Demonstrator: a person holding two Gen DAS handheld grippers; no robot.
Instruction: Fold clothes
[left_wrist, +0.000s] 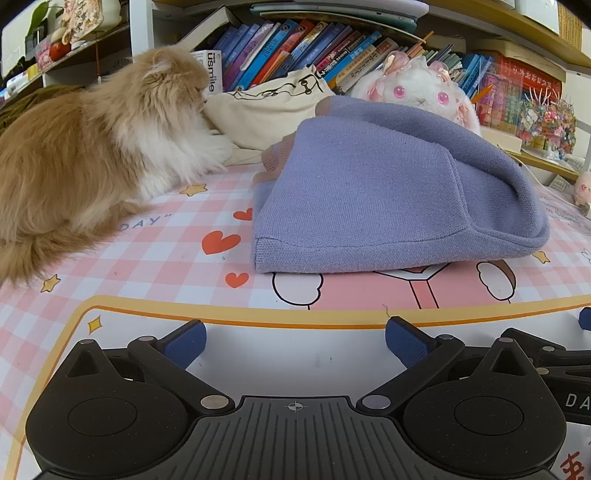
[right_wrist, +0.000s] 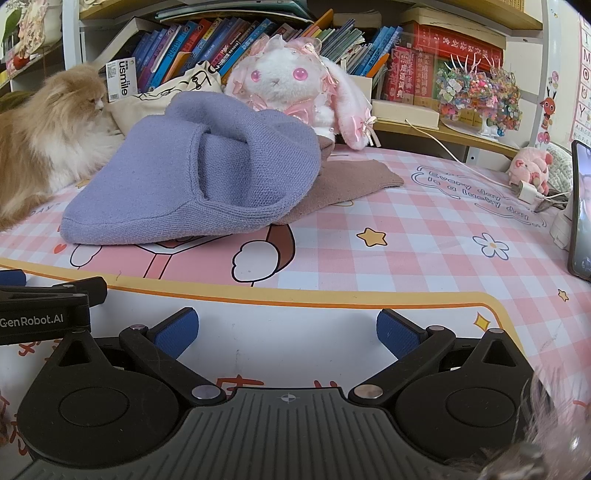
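Both claws sit low at the near edge of the counter (left_wrist: 155, 266), side by side and each spread wide with nothing between the blue pads. From its own camera the left claw (left_wrist: 294, 345) rests over the white, orange-bordered part of the mat; the right claw (right_wrist: 287, 334) does the same just to its right, and the left one's black arm shows at the left edge of the right wrist view.

Going left to right across the counter: a long-haired orange-and-white cat (left_wrist: 92, 155) lies at the far left, nose against a cream cloth bag (left_wrist: 266, 107). Just beside it, well apart from both claws, lies the purple knit garment (left_wrist: 369, 199), already doubled into a bulky bundle with its near hem flat on the mat and a rounded fold bulging on the right. A mauve part of it (right_wrist: 354, 177) trails out flat from under the bundle on the right. Behind stands a white plush rabbit (right_wrist: 291, 85), and a phone (right_wrist: 581, 206) stands at the far right.

The bundle looks loosely folded, not finished. To do the next fold well, I would bring the right claw to the trailing mauve piece and the left to the near left corner, pinch only the top layer at the edge, and lift evenly so the thick knit does not slump. Keep the left approach slow and clear of the cat.
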